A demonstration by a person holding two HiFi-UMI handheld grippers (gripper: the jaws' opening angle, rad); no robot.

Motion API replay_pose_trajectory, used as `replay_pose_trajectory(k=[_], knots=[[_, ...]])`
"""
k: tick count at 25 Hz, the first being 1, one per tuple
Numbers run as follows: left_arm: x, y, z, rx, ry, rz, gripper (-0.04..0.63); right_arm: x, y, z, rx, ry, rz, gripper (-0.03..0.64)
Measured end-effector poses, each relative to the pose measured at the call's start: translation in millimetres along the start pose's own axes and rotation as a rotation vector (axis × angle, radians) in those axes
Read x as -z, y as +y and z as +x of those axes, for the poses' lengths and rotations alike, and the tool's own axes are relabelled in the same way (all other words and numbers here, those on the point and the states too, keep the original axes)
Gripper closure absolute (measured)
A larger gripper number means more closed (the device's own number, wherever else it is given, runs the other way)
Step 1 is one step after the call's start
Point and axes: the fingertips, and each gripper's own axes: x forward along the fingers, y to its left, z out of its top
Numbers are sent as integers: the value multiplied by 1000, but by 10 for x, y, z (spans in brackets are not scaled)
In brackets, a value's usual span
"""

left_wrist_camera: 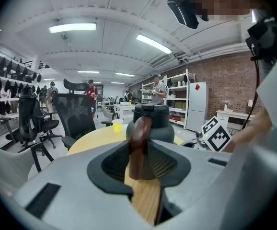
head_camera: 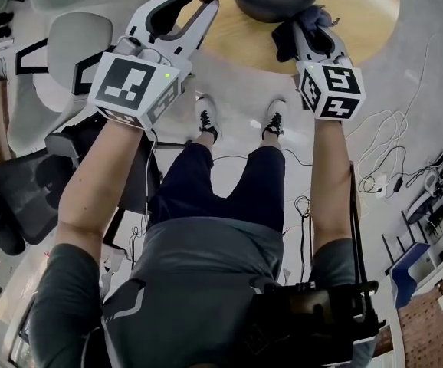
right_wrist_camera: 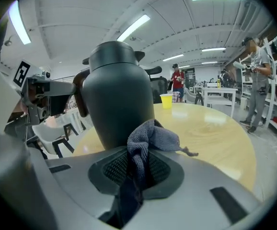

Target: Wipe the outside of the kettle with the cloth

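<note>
Kettle (right_wrist_camera: 117, 95) stands near the table (right_wrist_camera: 215, 128) edge, cloth (right_wrist_camera: 150, 138) just beside it.

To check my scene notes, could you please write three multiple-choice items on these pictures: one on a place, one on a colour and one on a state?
1. Where does the small yellow cup stand?
A on the round wooden table
B on the floor
C on a chair

2. What colour is the crumpled cloth?
A red
B grey-blue
C white

3. What is the left gripper doing?
A open and empty
B shut on the dark grey kettle's brown handle
C shut on a cable

Answers:
1 A: the cup sits on the tabletop behind the kettle.
2 B: the right gripper view shows it grey-blue between the right gripper's jaws.
3 B: its jaws clasp the handle in the left gripper view.
</note>
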Motion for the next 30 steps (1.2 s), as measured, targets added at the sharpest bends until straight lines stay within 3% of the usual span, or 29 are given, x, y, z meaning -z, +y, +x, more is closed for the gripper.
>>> replay_pose_trajectory(k=[7, 15, 23, 26, 30], knots=[[18, -13, 1, 91, -23, 12, 477, 96, 337, -37, 63, -5, 51, 542], [-3, -31, -7, 149, -51, 25, 477, 63, 969, 190, 5, -11, 22, 541], [-7, -36, 37, 150, -24, 36, 476, -103, 1218, 590, -34, 11, 2, 541], [10, 30, -78, 128, -10, 59, 459, -187, 1362, 643, -98, -4, 16, 541], [-40, 108, -292, 80, -12, -16, 470, -221, 1386, 469, -132, 15, 5, 541]])
